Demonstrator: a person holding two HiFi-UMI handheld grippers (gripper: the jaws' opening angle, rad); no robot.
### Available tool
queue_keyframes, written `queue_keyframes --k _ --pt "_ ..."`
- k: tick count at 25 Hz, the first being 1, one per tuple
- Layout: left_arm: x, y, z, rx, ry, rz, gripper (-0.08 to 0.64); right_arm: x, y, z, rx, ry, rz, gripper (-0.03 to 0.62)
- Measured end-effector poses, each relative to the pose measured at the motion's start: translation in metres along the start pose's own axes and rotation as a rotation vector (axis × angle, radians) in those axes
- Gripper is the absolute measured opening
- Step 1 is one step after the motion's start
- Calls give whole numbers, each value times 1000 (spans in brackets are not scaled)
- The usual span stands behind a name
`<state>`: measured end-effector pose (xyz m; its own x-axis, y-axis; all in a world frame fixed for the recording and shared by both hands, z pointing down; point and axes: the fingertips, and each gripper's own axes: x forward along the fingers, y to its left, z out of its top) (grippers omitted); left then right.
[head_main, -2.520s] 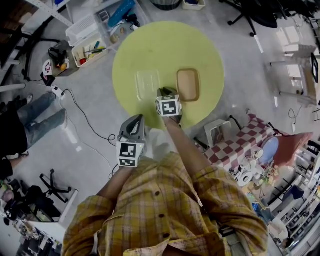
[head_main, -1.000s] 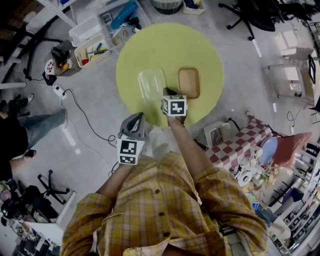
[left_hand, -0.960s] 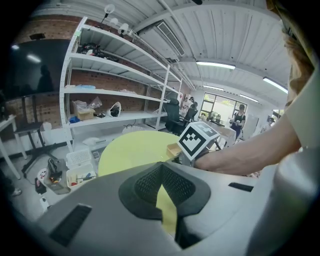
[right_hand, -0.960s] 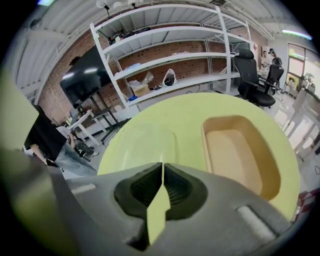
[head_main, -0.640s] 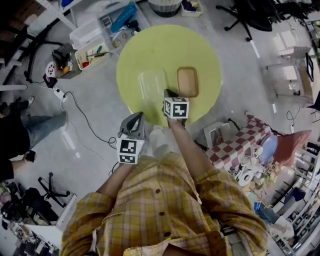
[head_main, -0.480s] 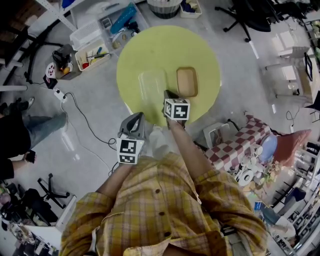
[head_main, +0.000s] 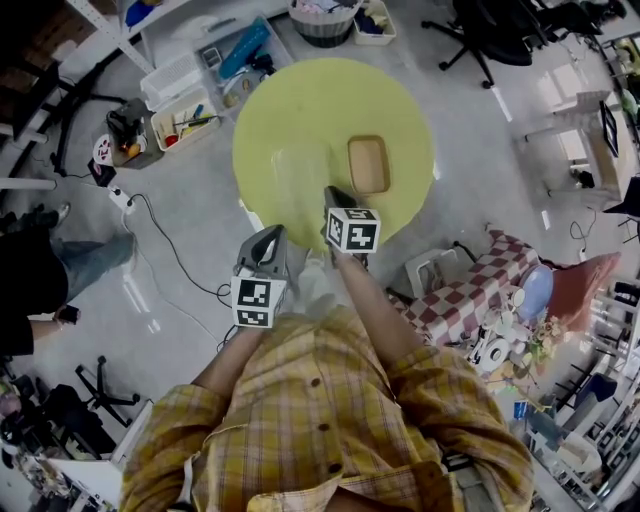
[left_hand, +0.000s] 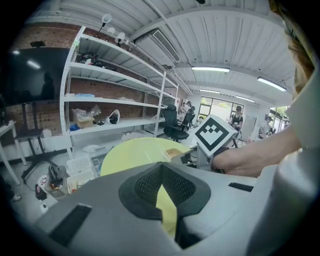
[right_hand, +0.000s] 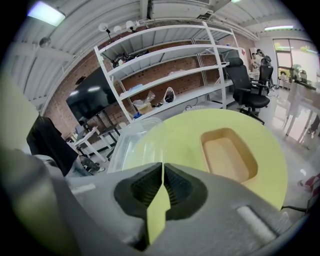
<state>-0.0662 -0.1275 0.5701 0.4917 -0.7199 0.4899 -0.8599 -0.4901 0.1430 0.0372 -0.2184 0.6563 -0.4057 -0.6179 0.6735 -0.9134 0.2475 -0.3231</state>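
The round yellow table (head_main: 400, 100) stands on a grey floor, with bins (head_main: 180, 95) past its far left edge and a checkered cloth (head_main: 470, 290) off its near right. Your right gripper (head_main: 330, 192) sits just over the near edge. Its fingers are pressed together on the rim of a clear lid (head_main: 292, 170), which tilts up over the left half of the table. A tan tray (head_main: 368, 165) lies right of centre, close beside the lid but apart from it, and the far half of the table is bare.

Your left gripper (head_main: 274, 234) hangs off the table over the floor, near its near-left edge. Its fingers are together with nothing between them.

Only the right gripper view shows the lid (right_hand: 135, 142) raised at a slant, plus white shelves (right_hand: 165, 65) and a chair (right_hand: 247, 82) behind. From the left gripper (left_hand: 161, 170) you see the right cube's black-and-white marker (left_hand: 216, 134).
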Motion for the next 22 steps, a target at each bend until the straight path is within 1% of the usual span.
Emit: queue_keyframes --k 7,14,22 --pt "-10 -2 9 15 -49 20 5 -29 11 10 -6 -70 10 8" --pt "-21 -2 15 26 -50 31 5 -55 27 18 -25 -123 25 8" --pt "-31 -5 24 45 -75 30 4 -79 41 19 -49 -157 47 8"
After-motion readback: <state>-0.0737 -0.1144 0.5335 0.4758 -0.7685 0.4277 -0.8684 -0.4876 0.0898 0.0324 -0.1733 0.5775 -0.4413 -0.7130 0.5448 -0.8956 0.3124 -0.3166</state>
